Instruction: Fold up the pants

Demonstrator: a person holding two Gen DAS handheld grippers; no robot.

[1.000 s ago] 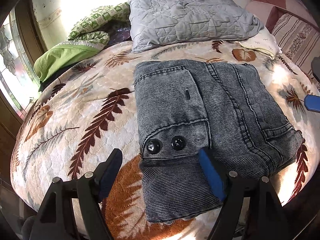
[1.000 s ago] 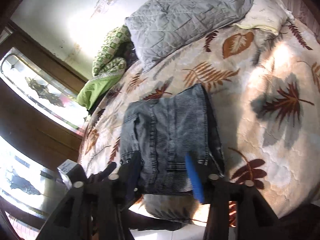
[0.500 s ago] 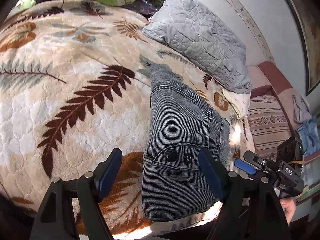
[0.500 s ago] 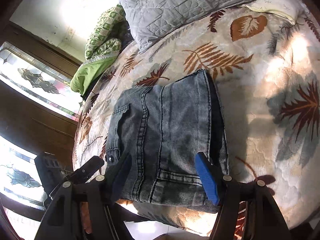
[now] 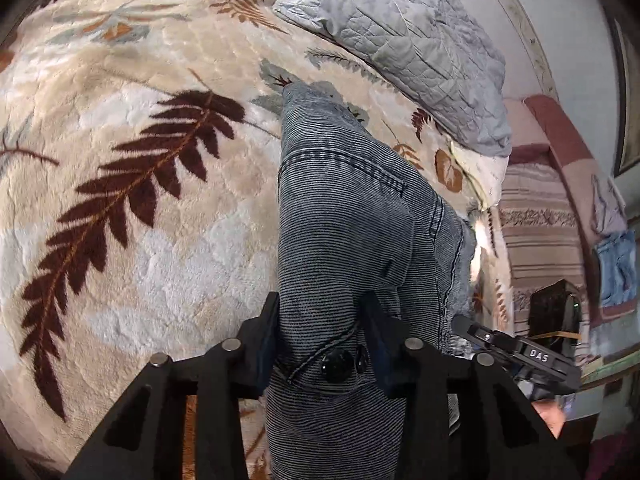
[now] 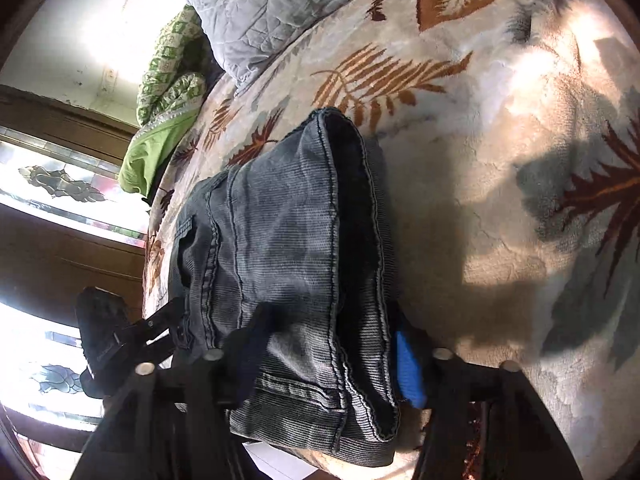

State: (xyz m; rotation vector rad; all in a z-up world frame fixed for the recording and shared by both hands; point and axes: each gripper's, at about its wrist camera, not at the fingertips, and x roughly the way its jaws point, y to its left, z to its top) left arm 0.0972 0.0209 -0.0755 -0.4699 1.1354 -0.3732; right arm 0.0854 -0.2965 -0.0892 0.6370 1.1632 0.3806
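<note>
Denim pants [image 5: 344,240], folded, lower centre: left gripper [image 5: 324,340] and right gripper [image 6: 328,344] have just clamped opposite ends, ready to lift.

pants [image 5: 344,248] – ribbed matt denim | blanket [image 5: 160,240] – plush fleece | pillow [image 5: 400,32] – quilted cloth

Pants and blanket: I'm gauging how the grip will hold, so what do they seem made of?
The pants look like washed grey-black denim, possibly ribbed: fine lines, heavy double seams, glossy dark buttons. The blanket looks like plush fleece, a soft matte nap with printed leaves.
</note>
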